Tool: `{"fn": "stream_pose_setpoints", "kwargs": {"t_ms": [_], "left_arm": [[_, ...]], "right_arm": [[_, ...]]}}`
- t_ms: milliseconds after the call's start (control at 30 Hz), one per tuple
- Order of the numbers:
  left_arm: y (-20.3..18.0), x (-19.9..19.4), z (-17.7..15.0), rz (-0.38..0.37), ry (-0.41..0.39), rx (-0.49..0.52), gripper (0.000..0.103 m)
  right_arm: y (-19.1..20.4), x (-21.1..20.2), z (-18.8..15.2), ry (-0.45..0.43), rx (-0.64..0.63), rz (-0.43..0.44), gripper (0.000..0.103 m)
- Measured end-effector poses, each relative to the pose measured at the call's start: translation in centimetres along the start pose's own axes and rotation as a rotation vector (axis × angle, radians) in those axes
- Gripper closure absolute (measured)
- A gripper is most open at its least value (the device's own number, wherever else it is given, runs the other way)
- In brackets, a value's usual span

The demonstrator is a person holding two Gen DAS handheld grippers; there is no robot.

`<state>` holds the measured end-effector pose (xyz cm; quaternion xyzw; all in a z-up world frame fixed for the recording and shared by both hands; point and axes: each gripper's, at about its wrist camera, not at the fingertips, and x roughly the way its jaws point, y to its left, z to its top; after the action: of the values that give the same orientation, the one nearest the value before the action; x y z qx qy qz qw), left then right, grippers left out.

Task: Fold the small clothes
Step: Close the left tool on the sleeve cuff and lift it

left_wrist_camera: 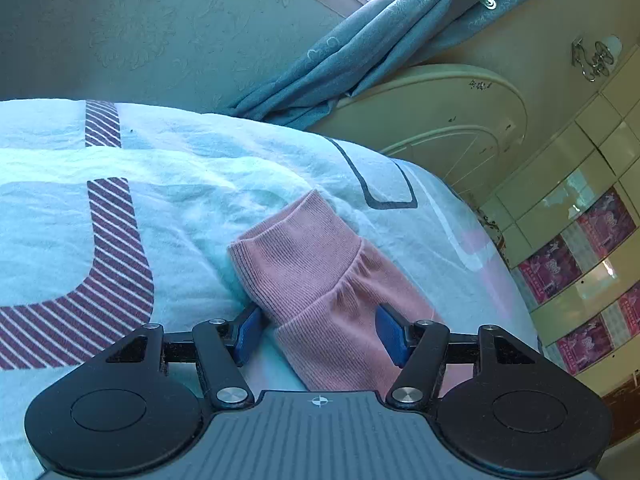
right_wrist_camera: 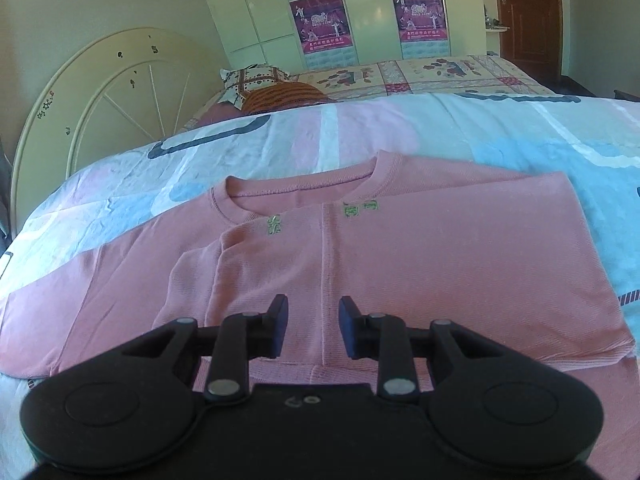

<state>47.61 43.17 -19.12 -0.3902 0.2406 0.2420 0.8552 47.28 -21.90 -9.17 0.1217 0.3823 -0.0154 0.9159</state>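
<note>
A small pink long-sleeved top (right_wrist_camera: 360, 256) lies flat on the bed, neckline away from me, with small green marks below the collar. Its right sleeve looks folded in; the left sleeve stretches out to the left. My right gripper (right_wrist_camera: 313, 330) is open and empty, just above the top's lower middle by the centre seam. In the left wrist view, my left gripper (left_wrist_camera: 318, 332) is open, its blue pads on either side of the pink sleeve's ribbed cuff (left_wrist_camera: 296, 256) without closing on it.
The bed has a pale blue, pink and white quilt (left_wrist_camera: 180, 200) with striped maroon bands. A cream round headboard (right_wrist_camera: 104, 92) stands at the left, a pillow (right_wrist_camera: 256, 80) and patterned bedding behind. A teal curtain (left_wrist_camera: 360, 56), wardrobe (right_wrist_camera: 360, 8) and brown door (right_wrist_camera: 528, 12) lie beyond.
</note>
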Motion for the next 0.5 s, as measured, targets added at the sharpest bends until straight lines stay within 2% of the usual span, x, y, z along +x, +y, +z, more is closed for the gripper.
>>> {"fn": "stream_pose_setpoints", "kwargs": {"t_ms": [33,100,233,500], "left_arm": [[-0.1,0.4,0.2,-0.008,-0.005,0.01,0.047],[-0.4,1.1,0.5,-0.021,0.032,0.05,0.095],[-1.9,1.4,0.0,0.012,0.007,0.152,0.095],[-2.1,1.0,0.0,0.016,0.004,0.158,0.095]], "right_arm": [[0.0,0.0,0.1,-0.002,0.003,-0.005,0.075],[-0.2,-0.1,0.2,-0.002,0.005,-0.017,0.075],[-1.0,-0.1,0.4,-0.003,0.009,-0.057,0.075],[-2.2,0.5,0.4,0.004,0.037,-0.087,0.075]]}}
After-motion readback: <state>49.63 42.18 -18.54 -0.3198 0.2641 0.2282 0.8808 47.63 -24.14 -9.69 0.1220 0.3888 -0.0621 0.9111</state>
